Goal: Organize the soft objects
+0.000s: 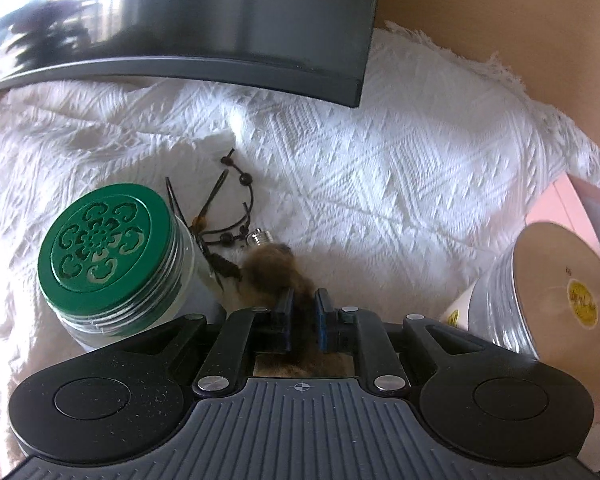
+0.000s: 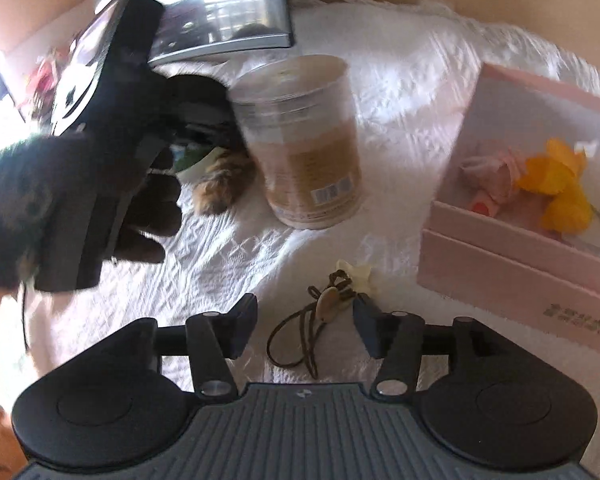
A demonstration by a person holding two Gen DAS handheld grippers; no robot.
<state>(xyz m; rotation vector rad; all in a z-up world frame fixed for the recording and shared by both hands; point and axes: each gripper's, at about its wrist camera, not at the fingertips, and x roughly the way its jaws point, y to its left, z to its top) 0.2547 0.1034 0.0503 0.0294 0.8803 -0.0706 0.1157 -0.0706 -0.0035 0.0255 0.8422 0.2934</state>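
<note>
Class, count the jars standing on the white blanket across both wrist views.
2. The green-lidded jar stands left of the left gripper; the tan-labelled jar stands right of it, near the pink box. Others may be hidden.

Left gripper (image 1: 303, 304) is clamped on a brown furry tuft (image 1: 274, 272), right beside the green-lidded glass jar (image 1: 104, 252). Black beaded cords (image 1: 236, 204) sprawl on the white woven cloth (image 1: 380, 168), a silver-lidded tub (image 1: 540, 292) sits at right.

Left gripper (image 1: 303, 308) pinched — right gripper (image 2: 305, 326) agape
</note>
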